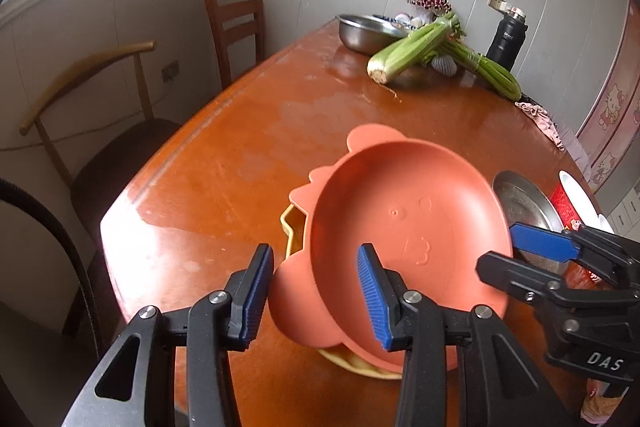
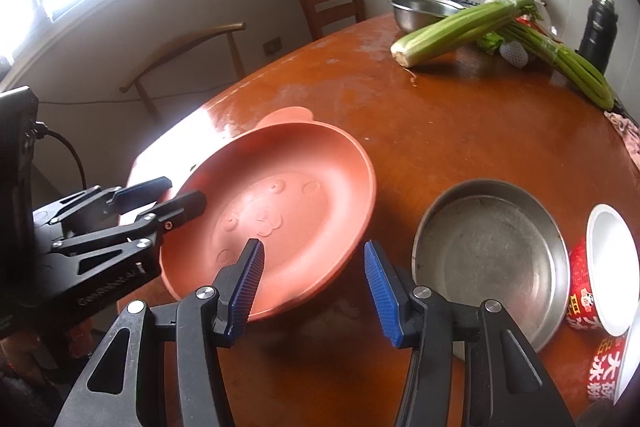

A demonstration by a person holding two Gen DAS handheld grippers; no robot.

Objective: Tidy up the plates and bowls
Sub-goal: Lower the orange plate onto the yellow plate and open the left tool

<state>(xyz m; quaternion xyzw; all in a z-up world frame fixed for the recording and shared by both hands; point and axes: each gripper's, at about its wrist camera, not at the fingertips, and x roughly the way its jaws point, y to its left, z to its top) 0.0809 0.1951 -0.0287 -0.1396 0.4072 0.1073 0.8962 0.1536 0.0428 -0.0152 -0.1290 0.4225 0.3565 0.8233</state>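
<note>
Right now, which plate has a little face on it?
The top orange plate, tilted between both tools, has a face pressed into its middle. The metal plate beside it is plain, and the orange one underneath is mostly hidden.

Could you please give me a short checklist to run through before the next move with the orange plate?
1. Left gripper open around the near rim of the orange plate: ok, the rim sits between its spread fingers.
2. Right gripper open at the plate's other edge: ok, jaws apart, one finger over the plate, one outside.
3. Firm hold on the plate: not ok, neither gripper has closed.
4. Plate level: not ok, it tilts over the yellow plate beneath.
5. Whether the two plates are nested: cannot tell, the lower one is mostly hidden.
6. Clearance from the steel pan on the right: ok, a gap of table shows between them.
</note>
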